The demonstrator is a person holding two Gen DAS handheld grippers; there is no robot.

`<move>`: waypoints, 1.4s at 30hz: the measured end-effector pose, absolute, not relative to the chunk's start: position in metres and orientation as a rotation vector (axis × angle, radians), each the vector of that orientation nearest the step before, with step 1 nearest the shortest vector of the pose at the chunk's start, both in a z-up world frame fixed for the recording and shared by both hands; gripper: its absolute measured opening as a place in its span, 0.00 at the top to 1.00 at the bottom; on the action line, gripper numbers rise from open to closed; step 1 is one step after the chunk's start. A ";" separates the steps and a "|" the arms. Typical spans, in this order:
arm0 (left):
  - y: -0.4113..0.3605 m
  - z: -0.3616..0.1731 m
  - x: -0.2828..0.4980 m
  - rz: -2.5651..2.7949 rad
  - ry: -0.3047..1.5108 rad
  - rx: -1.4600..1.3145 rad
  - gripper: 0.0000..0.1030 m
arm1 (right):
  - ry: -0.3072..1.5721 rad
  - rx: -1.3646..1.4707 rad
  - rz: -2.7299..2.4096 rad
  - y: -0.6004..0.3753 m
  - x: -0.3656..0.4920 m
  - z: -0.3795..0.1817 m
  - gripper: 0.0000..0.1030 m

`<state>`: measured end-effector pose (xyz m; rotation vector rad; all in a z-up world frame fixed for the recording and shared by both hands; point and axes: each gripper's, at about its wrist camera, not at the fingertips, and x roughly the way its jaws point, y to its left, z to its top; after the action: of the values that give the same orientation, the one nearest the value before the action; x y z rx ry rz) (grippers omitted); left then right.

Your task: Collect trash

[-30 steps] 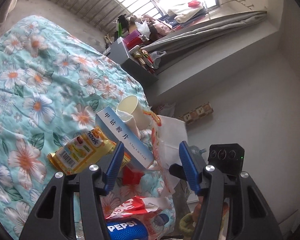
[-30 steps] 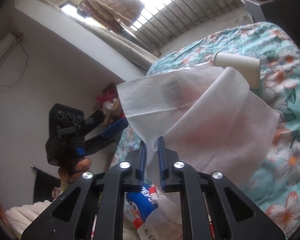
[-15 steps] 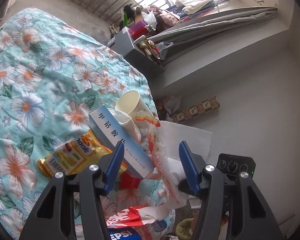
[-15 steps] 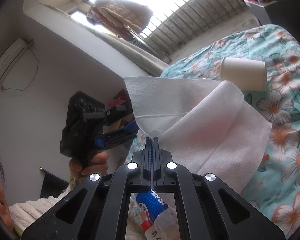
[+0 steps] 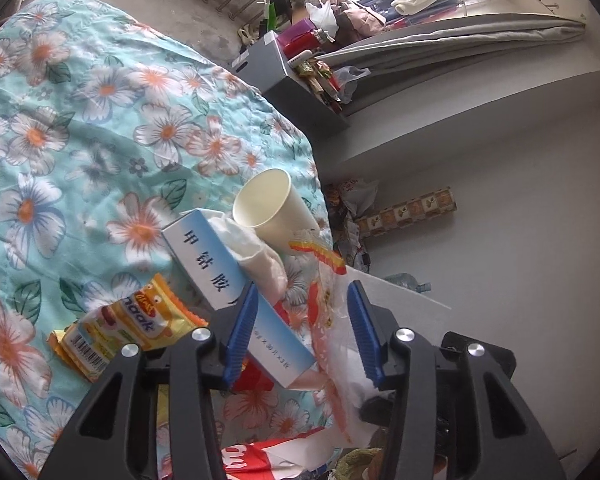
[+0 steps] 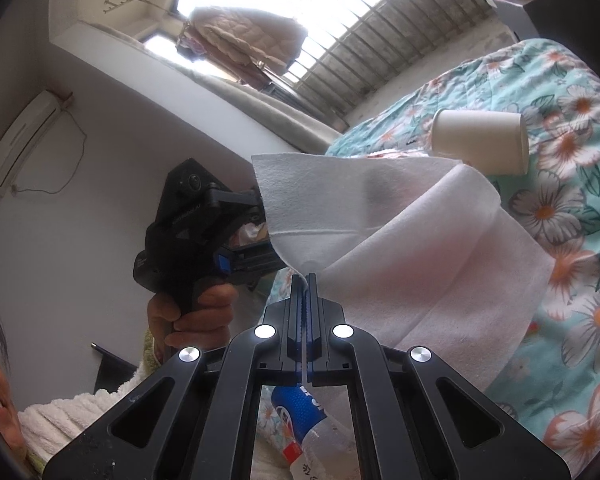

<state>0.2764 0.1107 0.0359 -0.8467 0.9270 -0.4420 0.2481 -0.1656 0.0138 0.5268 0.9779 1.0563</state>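
1. Trash is seen scattered over the floral bedspread (image 5: 80, 128), and one piece, a white tissue (image 6: 400, 240), is pinched at its lower edge by the right gripper (image 6: 305, 280), whose blue pads are pressed together on it at the centre of the right wrist view.
2. The tissue is spread up and to the right of those pads, so part of the bed behind it is hidden.
3. A paper cup (image 5: 270, 210) is found lying on its side at mid-frame in the left wrist view, mouth turned to the upper left; in the right wrist view it is seen just above the tissue's top edge.
4. A blue-and-white box (image 5: 228, 276) is laid just below and left of the cup, with crumpled white paper (image 5: 256, 256) resting against it.
5. A yellow snack packet (image 5: 116, 332) is spotted at lower left, beside the box.
6. A clear plastic bag (image 5: 332, 320) with red-and-yellow print is seen hanging between the pads of the left gripper (image 5: 302, 334); its jaws have just been closing, yet they are held apart and the bag is not squeezed.
7. A Pepsi bottle (image 6: 300, 412) is glimpsed at the bottom of the right wrist view, beneath the shut jaws.
8. At left centre there, the left gripper's handle is gripped by a person's hand (image 6: 192, 316).
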 end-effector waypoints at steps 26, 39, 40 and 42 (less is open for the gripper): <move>0.055 0.076 0.275 -0.461 0.869 -0.639 0.97 | 0.843 0.643 0.949 -0.244 0.221 0.040 1.00; -0.043 0.144 0.243 -0.632 0.777 -0.430 0.97 | 0.664 0.741 0.731 -0.362 0.174 0.060 1.00; -0.055 0.147 0.243 -0.647 0.778 -0.412 0.97 | 0.655 0.750 0.706 -0.369 0.172 0.058 1.00; -0.087 0.149 0.245 -0.683 0.788 -0.372 0.97 | 0.630 0.779 0.649 -0.395 0.164 0.053 1.00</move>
<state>0.2449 -0.0868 0.1495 -0.3724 0.7881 -0.6835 0.1642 -0.3949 0.0534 0.7787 0.6299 0.6495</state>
